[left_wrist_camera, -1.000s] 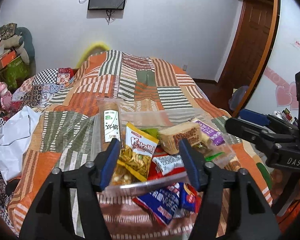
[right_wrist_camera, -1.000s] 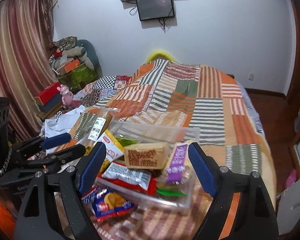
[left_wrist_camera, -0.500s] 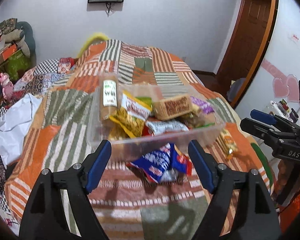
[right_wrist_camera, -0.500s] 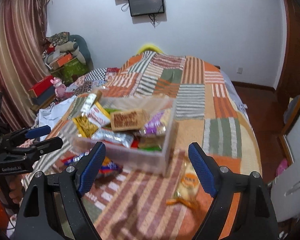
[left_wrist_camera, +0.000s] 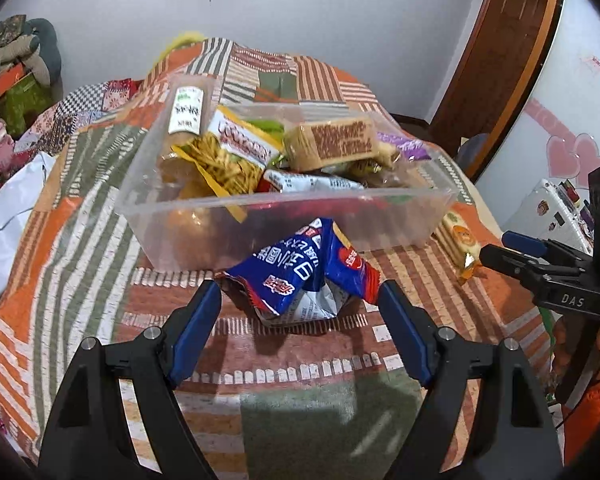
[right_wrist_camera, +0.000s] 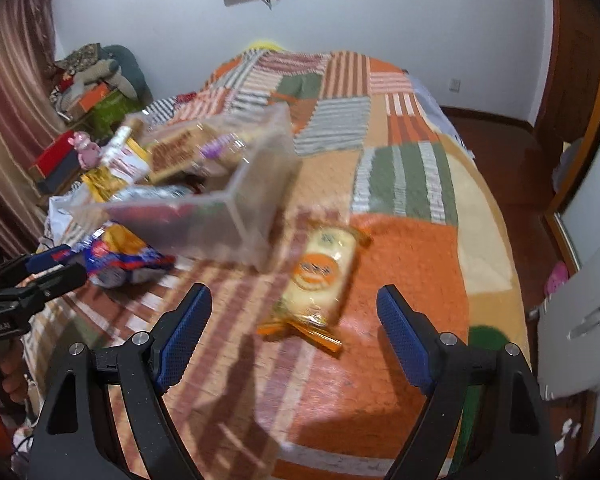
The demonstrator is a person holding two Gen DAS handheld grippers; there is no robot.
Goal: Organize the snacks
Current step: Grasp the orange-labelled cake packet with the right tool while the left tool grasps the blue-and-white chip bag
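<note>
Bare quilt [right_wrist_camera: 400, 280] lies open at lower right of the right view; the clear bin [right_wrist_camera: 236, 208] blocks the centre-left, the yellow packet [right_wrist_camera: 320, 276] mid-frame.

On the patchwork quilt [left_wrist_camera: 100, 184] I count 1 clear plastic bin [left_wrist_camera: 284, 216] — at least 5 snack packs heaped inside. Outside it lie 2 more — 1 blue packet [left_wrist_camera: 300, 268], 1 yellow cracker pack [right_wrist_camera: 320, 276].

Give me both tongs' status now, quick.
Left tongs: open, empty, aimed at the blue snack packet.
Right tongs: open, empty, aimed at the yellow snack packet.
</note>
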